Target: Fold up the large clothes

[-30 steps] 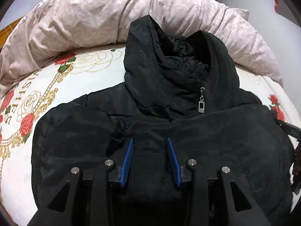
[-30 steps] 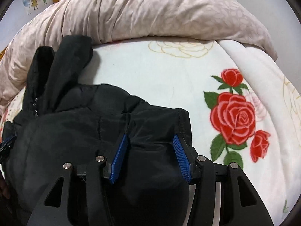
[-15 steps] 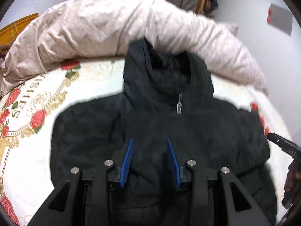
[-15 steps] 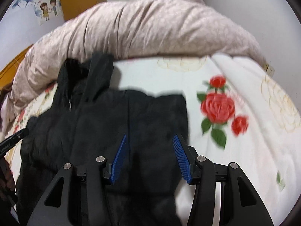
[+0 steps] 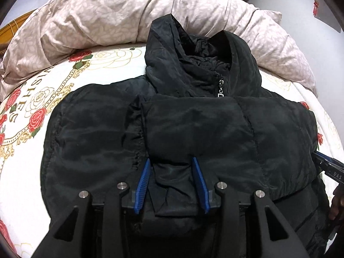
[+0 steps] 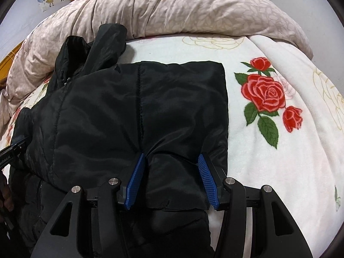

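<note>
A black hooded puffer jacket (image 5: 193, 124) lies face up on the bed, hood (image 5: 193, 53) toward the duvet. Its lower part is folded up over the chest, and the fold's edge ends just below the zipper pull (image 5: 220, 90). My left gripper (image 5: 171, 161) has a bunched ridge of this folded layer between its blue pads, and its jaws are opening. My right gripper (image 6: 171, 155) is shut on the same layer of the jacket (image 6: 107, 107) near its right edge. Each gripper shows at the rim of the other's view.
A rumpled pinkish duvet (image 5: 107, 17) is heaped along the far side behind the hood. The white rose-print blanket (image 6: 268, 150) covers the bed on both sides of the jacket. A person's hand (image 5: 336, 204) shows at the right edge.
Both grippers drew back from the hood with the fabric between their pads. The folded layer now lies flatter and squarer across the chest.
</note>
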A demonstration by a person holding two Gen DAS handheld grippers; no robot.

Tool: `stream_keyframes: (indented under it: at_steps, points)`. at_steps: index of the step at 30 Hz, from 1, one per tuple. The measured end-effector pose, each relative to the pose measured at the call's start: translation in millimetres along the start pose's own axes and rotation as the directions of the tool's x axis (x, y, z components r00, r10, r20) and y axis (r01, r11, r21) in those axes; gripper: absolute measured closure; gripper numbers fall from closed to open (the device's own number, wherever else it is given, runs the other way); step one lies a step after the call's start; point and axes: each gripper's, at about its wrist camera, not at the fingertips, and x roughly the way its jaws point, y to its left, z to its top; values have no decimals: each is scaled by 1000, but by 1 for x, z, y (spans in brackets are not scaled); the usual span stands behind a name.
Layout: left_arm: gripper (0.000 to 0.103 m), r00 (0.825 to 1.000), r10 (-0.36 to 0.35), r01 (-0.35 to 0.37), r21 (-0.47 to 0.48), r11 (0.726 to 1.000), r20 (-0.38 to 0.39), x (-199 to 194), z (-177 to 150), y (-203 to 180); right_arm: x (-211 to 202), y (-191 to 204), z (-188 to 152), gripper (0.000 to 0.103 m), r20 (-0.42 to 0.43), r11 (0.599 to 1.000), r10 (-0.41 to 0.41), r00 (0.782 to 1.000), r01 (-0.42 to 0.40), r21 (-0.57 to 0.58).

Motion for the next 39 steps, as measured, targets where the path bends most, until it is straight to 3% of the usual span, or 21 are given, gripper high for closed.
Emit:
stream_keyframes:
  at_steps: [7,21,26,39]
  points:
    - [60,1000,12,-12,-13,1000,6,-51,-4,2,-56,8,-6,51,61,1000,1,998,-1,8]
    - [59,1000,20,-19,-13,1000,18,-165,-68,-2,-168,61,-63,50,149,997,82,985,-82,-3]
    - [58,999,31,-30,-12,999,30,-200,-89,-5,-196,80,-85,42,164,995,97,982,-94,-22]
    - [55,999,-2,2,0,1000,49,-264,-134,-21,-252,111,-137,38,190,994,81,978,-65,-92]
